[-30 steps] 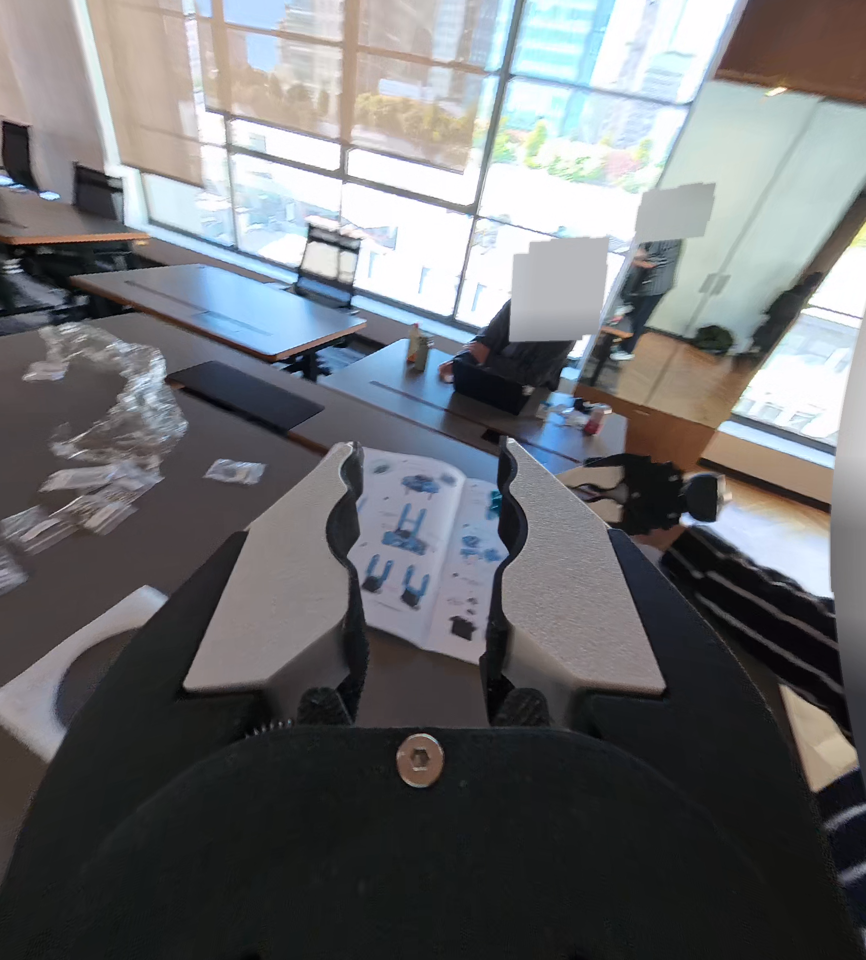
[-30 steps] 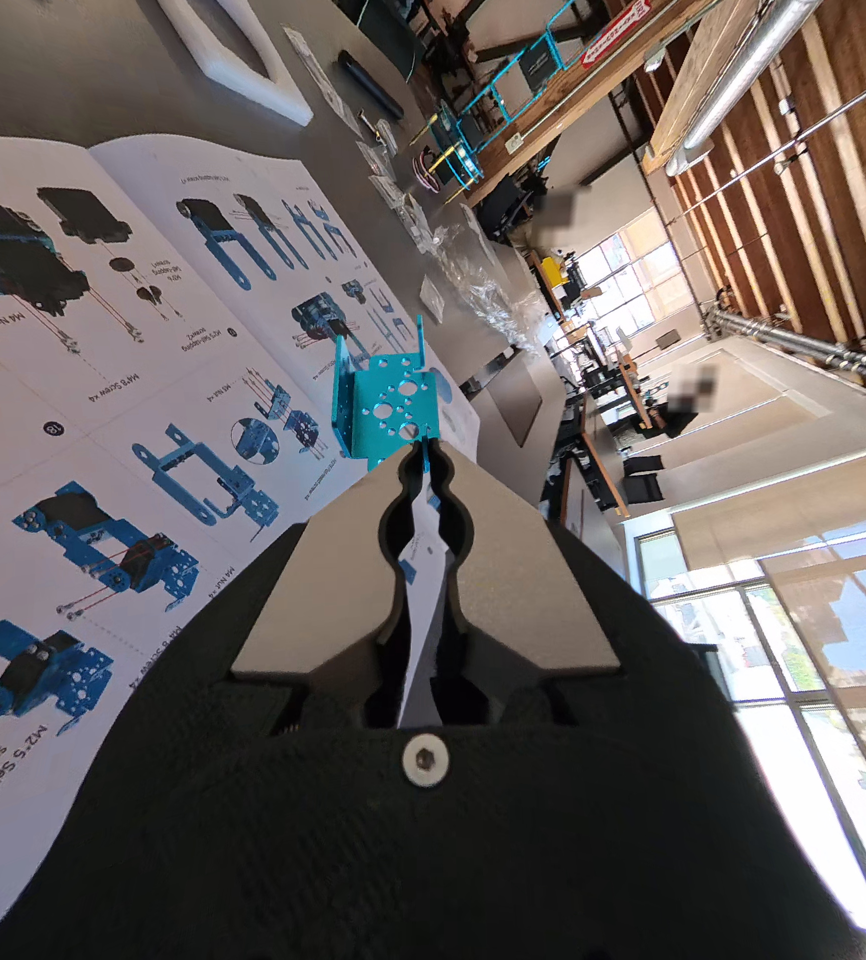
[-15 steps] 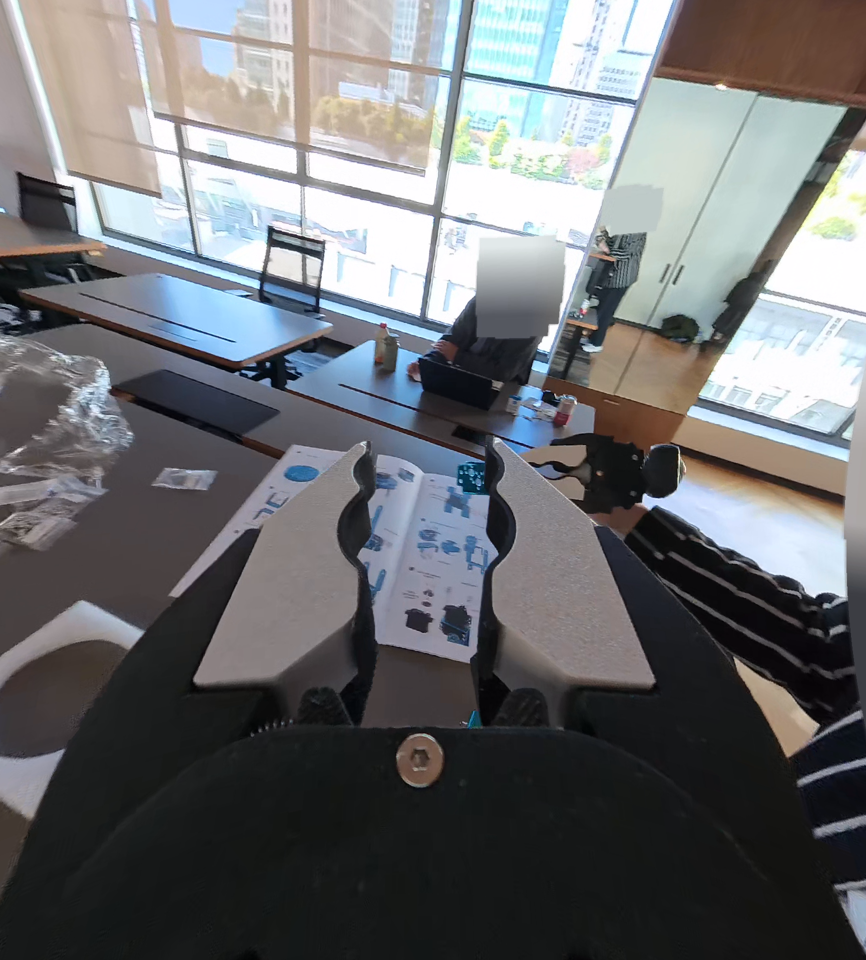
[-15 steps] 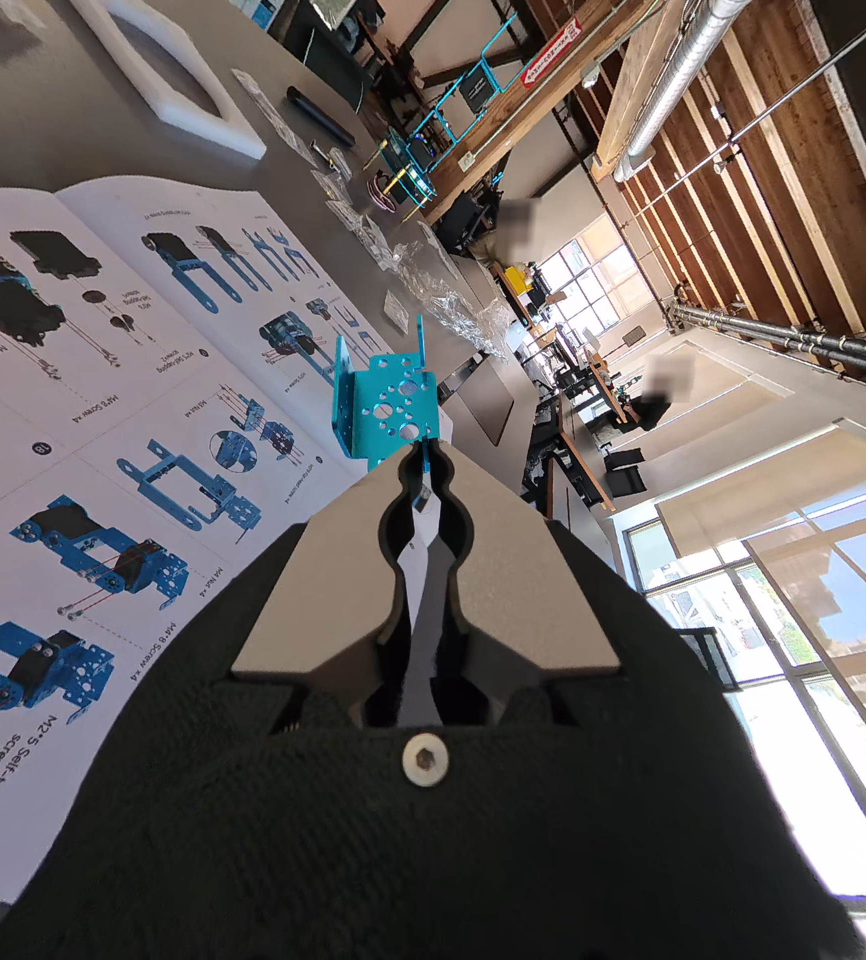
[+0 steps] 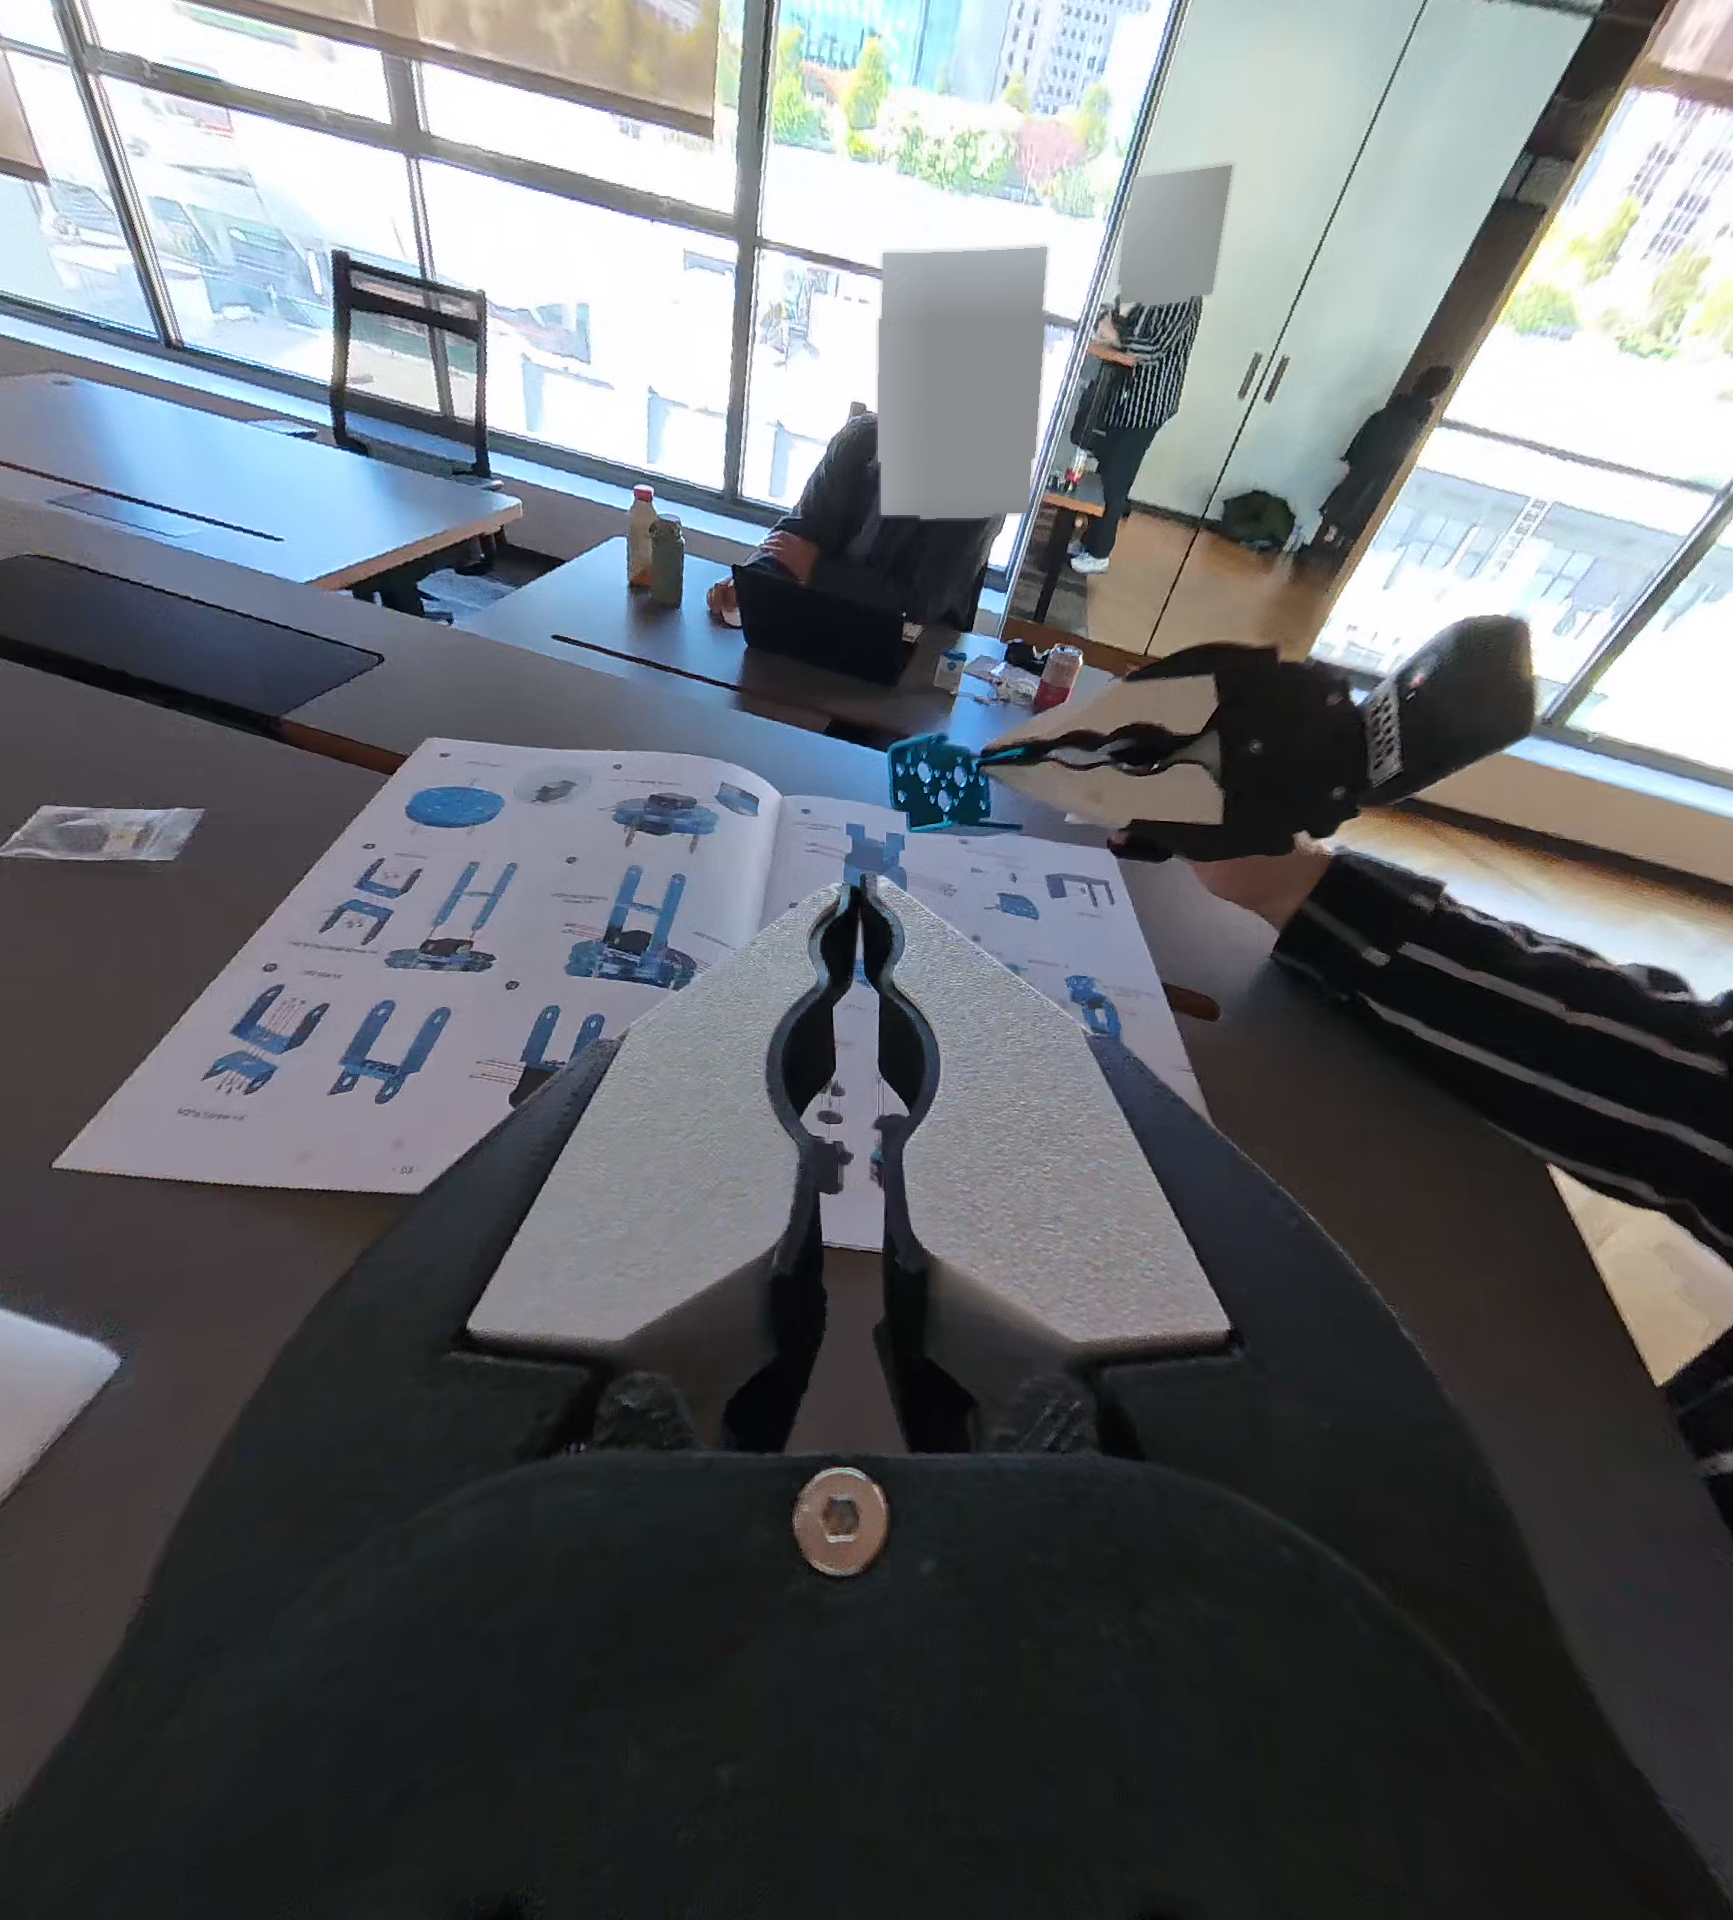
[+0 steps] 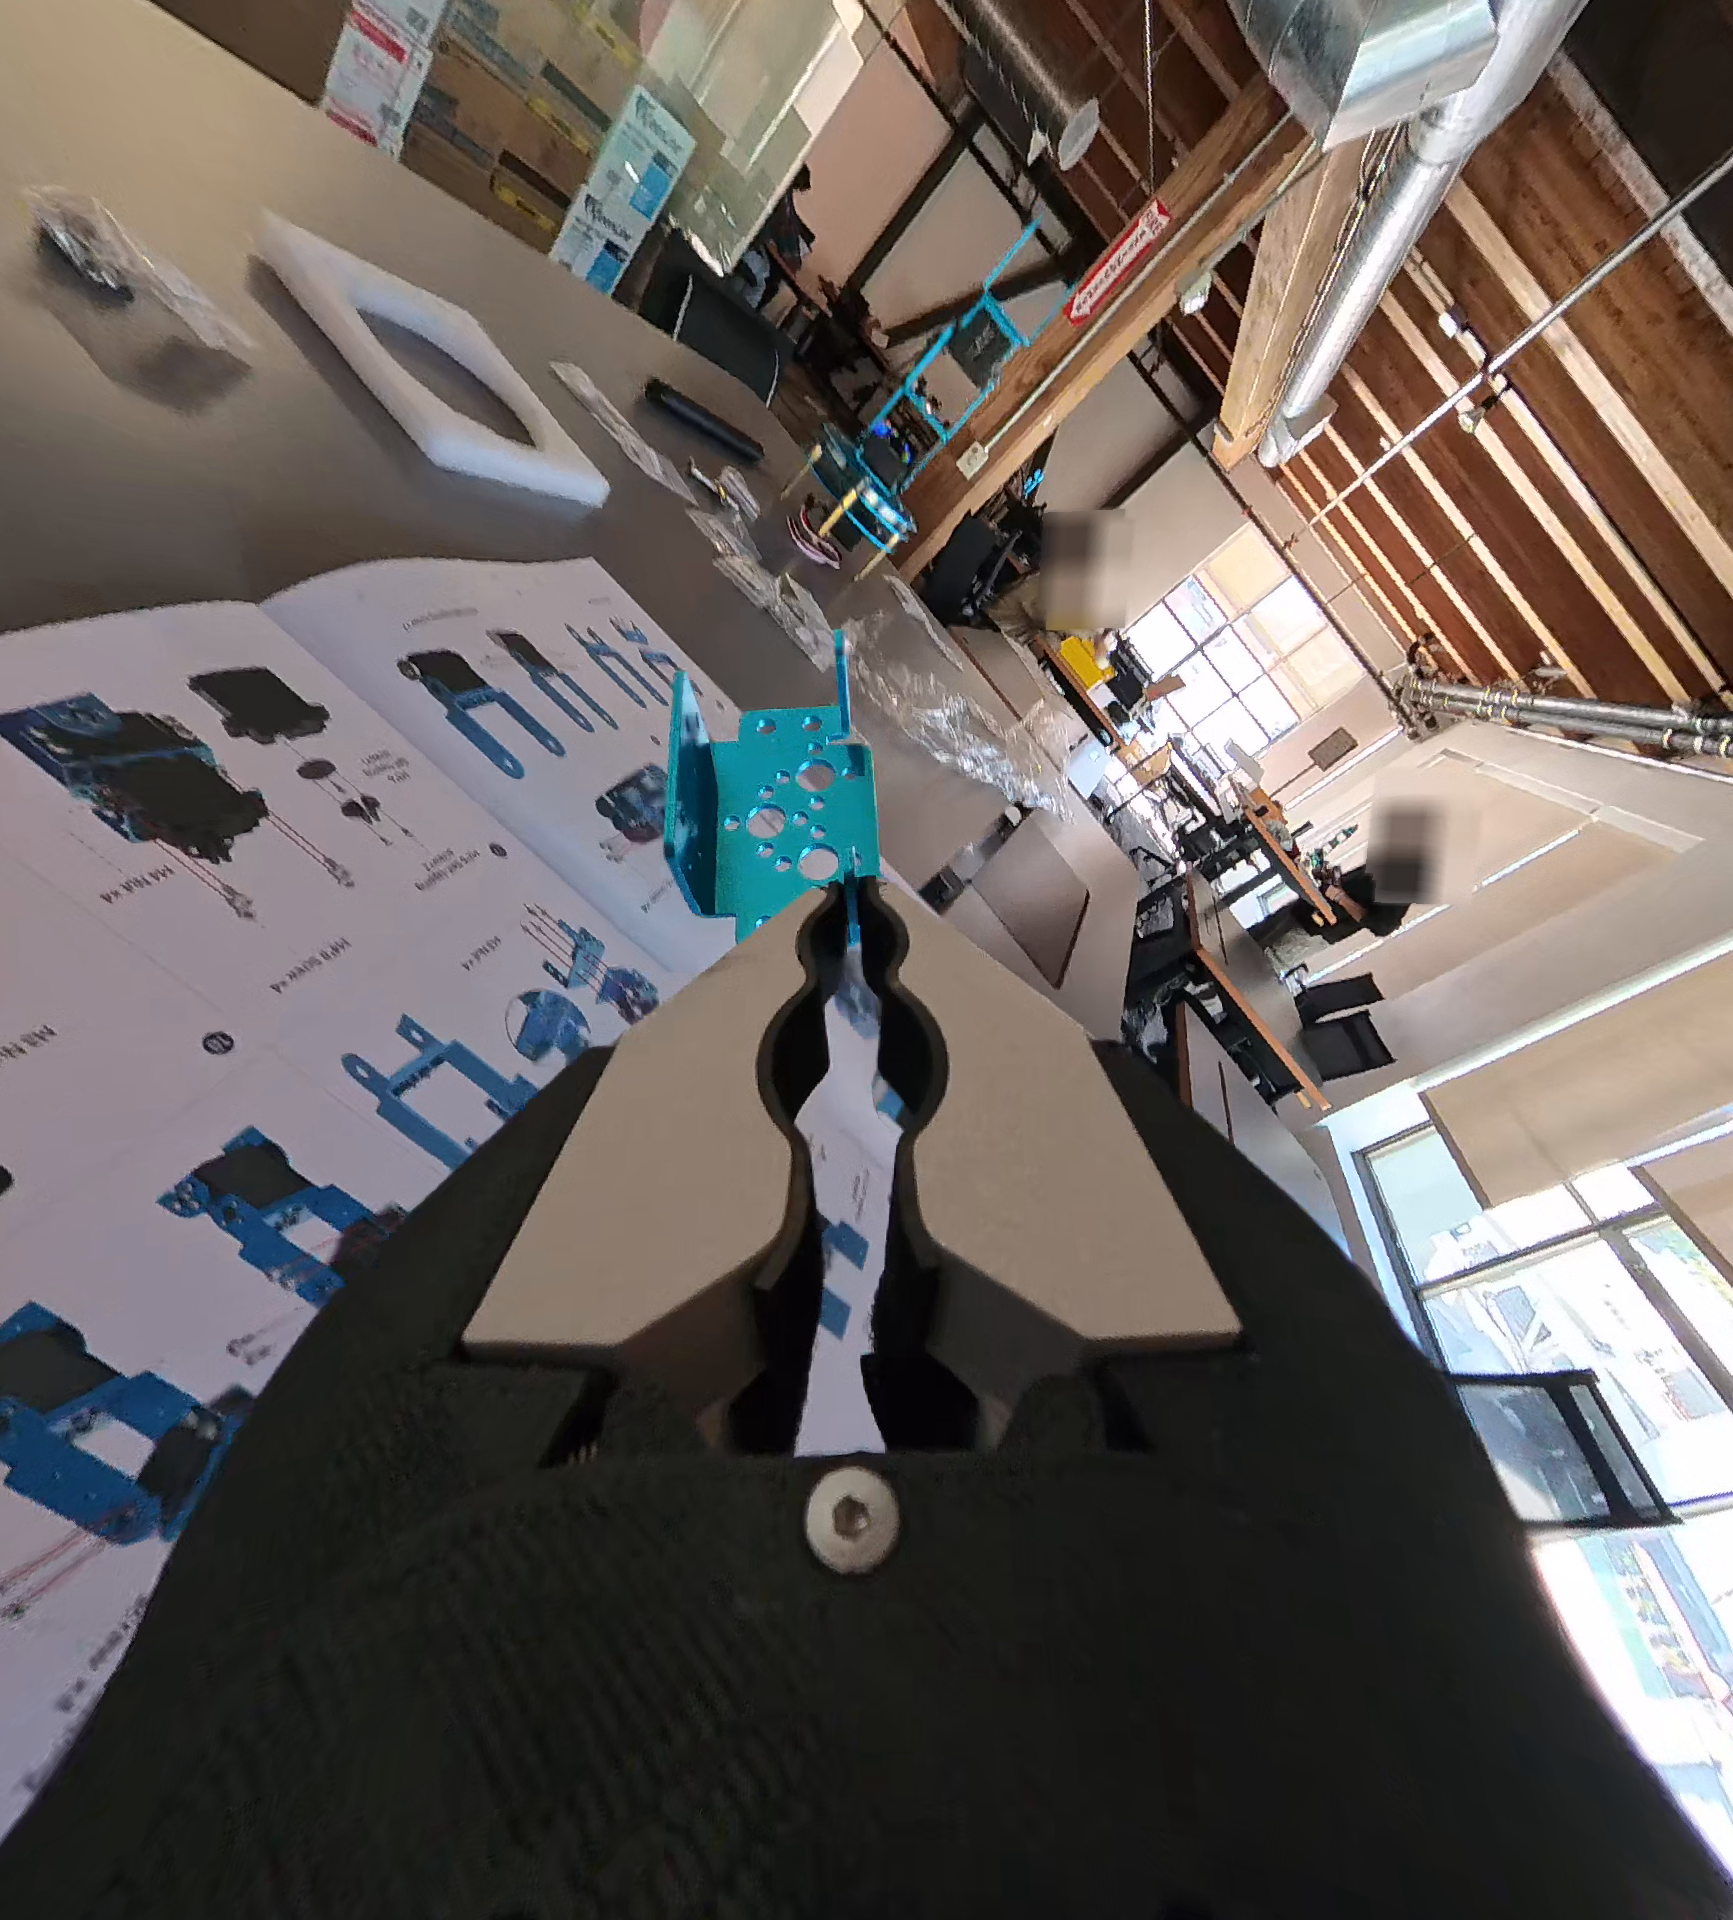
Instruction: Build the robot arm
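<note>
My right gripper (image 6: 849,902) is shut on the edge of a teal metal bracket (image 6: 774,821) with several round holes, held above an open instruction booklet (image 6: 218,883). In the left wrist view the right gripper (image 5: 992,756) shows at the upper right with the bracket (image 5: 937,781) at its tips, over the booklet's far edge (image 5: 488,935). My left gripper (image 5: 862,886) is shut and empty, its tips touching, raised above the near right part of the booklet.
The booklet lies on a dark table (image 5: 62,987). A white foam frame (image 6: 426,364) and small bags of parts (image 5: 98,831) lie on it. A striped sleeve (image 5: 1568,1049) reaches in from the right. People sit and stand beyond by the windows.
My left gripper has closed from open to shut and swung so the booklet and right gripper come into fuller view. My right gripper keeps hold of the bracket and has shifted slightly over the booklet.
</note>
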Tool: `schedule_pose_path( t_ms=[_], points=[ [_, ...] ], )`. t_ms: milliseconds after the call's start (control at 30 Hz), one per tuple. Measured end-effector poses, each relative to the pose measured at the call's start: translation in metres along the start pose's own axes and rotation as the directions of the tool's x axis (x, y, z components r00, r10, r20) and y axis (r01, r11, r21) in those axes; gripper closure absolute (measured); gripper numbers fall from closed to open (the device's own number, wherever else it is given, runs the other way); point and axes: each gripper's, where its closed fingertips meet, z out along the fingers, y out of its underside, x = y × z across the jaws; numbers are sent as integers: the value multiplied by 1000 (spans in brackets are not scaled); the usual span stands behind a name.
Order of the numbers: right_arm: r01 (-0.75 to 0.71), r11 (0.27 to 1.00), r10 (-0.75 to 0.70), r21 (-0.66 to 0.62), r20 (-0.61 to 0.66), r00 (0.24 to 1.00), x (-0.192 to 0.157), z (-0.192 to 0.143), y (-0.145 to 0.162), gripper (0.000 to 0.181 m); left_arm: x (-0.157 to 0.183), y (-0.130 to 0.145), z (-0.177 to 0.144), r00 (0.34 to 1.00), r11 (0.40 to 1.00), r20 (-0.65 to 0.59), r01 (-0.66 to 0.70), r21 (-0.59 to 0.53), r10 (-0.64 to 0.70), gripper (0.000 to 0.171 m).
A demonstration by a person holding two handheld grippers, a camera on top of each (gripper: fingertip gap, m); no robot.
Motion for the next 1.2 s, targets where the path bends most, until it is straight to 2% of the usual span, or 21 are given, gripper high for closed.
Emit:
schedule_pose_path(
  t_ms=[67, 133, 233, 333, 467, 567, 767, 833, 900, 933, 1067, 1200],
  points=[
    [-7, 999, 7, 42, 7, 1000, -4, 0, -13, 180, 3, 10, 10, 1000, 999, -9, -20, -47, 20, 171],
    [-31, 995, 28, 94, 31, 999, -12, 0, -31, 180, 8, 16, 17, 1000, 994, -28, -6, -108, 3, 158],
    [-68, 978, 51, 197, 88, 995, -31, -4, -65, 180, 26, 13, 21, 995, 993, -99, 12, -120, -24, 155],
    [-97, 963, 56, 250, 167, 984, -58, -6, -87, 180, 34, 23, 19, 994, 985, -108, -21, -170, 3, 149],
    [-55, 962, -3, 268, 210, 978, -79, -5, -97, 180, 49, 29, 15, 988, 985, -154, -20, -171, -6, 149],
    [-72, 957, 4, 280, 237, 971, -84, -2, -100, 180, 50, 38, 15, 987, 978, -157, -14, -207, -19, 144],
    [-67, 949, -12, 308, 248, 969, -91, 0, -109, 180, 43, 52, 12, 984, 972, -148, 66, -227, -101, 146],
    [-58, 947, -28, 317, 260, 965, -97, 2, -113, 180, 47, 64, 9, 975, 961, -175, 91, -260, -140, 151],
    [-21, 948, -74, 317, 286, 955, -110, 6, -116, 180, 51, 78, 1, 965, 948, -203, 100, -301, -166, 166],
    [2, 947, -103, 320, 296, 950, -117, 7, -118, 180, 50, 83, -4, 965, 945, -195, 106, -310, -173, 167],
    [-48, 943, -73, 328, 347, 935, -140, 15, -129, 175, 54, 94, -30, 976, 972, -201, 38, -234, -87, 171],
    [-145, 958, 7, 247, 486, 874, -167, 25, -127, 159, 47, 116, -40, 985, 969, -125, -145, -198, 122, 171]
  ],
)
